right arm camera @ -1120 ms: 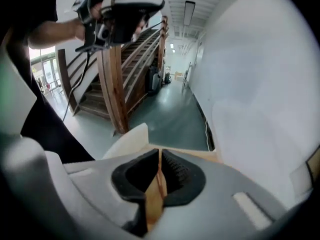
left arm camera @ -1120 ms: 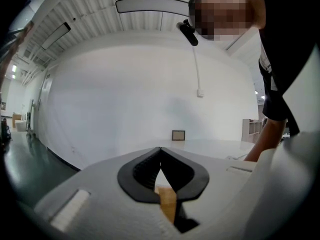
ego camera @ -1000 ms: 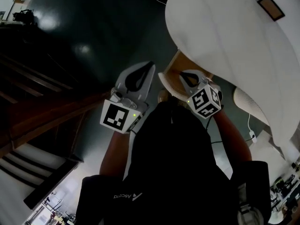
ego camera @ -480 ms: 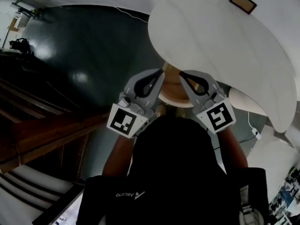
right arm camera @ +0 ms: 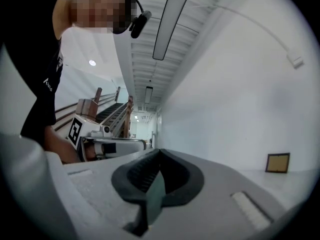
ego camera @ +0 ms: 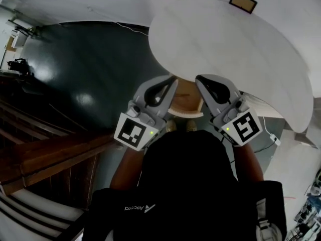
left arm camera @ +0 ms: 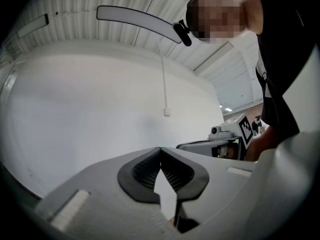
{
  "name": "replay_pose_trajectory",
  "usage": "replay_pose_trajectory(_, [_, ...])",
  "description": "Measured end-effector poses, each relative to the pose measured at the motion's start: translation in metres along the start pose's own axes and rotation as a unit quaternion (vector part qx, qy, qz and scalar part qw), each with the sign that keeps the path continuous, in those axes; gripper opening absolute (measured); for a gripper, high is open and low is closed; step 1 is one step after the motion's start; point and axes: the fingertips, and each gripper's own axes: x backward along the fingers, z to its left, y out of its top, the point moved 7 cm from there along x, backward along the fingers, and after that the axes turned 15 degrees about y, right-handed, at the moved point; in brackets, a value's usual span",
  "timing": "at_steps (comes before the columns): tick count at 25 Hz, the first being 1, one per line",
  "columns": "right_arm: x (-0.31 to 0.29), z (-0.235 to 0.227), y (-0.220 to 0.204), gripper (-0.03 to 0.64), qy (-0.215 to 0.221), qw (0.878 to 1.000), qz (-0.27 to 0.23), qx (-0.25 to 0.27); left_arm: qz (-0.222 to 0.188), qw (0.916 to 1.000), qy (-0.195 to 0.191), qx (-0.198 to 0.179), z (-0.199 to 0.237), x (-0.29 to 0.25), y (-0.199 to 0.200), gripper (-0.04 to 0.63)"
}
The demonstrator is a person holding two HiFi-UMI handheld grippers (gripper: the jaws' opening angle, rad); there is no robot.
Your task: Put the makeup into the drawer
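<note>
No makeup shows in any view. My left gripper (ego camera: 172, 79) and right gripper (ego camera: 198, 78) are held side by side in front of the person's chest, pointing level at a white wall. Both are shut with nothing between the pads, as the left gripper view (left arm camera: 160, 151) and the right gripper view (right arm camera: 159, 153) show. Each gripper view catches the other gripper beside it: the right one (left arm camera: 227, 136) and the left one (right arm camera: 97, 134). Between and below them in the head view lies a tan wooden thing (ego camera: 185, 95), partly hidden; I cannot tell whether it is the drawer.
A large white rounded tabletop (ego camera: 235, 49) lies ahead of the grippers, with a small brown frame (ego camera: 243, 2) beyond it. A dark glossy floor (ego camera: 85, 64) spreads to the left, and a wooden stair rail (ego camera: 45, 149) runs further left. A white cable box (left arm camera: 166, 112) hangs on the wall.
Both grippers have risen and drawn level with each other; the right one climbed more and swung out to the right. The head view has tilted, so the white tabletop sits higher.
</note>
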Motion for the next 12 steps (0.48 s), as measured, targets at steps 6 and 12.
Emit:
replay_pose_trajectory(6, [0.0098,0.0064,-0.0002,0.003,-0.013,1.000,-0.007,-0.005,-0.007,0.9999,-0.004,-0.006,-0.0003,-0.0001,0.0023,0.011])
replay_pose_trajectory(12, [0.0126,0.0086,-0.0036,0.003,-0.015,1.000,0.000,-0.016,-0.003,1.0000,-0.004,0.000,0.0004,-0.0013,0.0029,0.011])
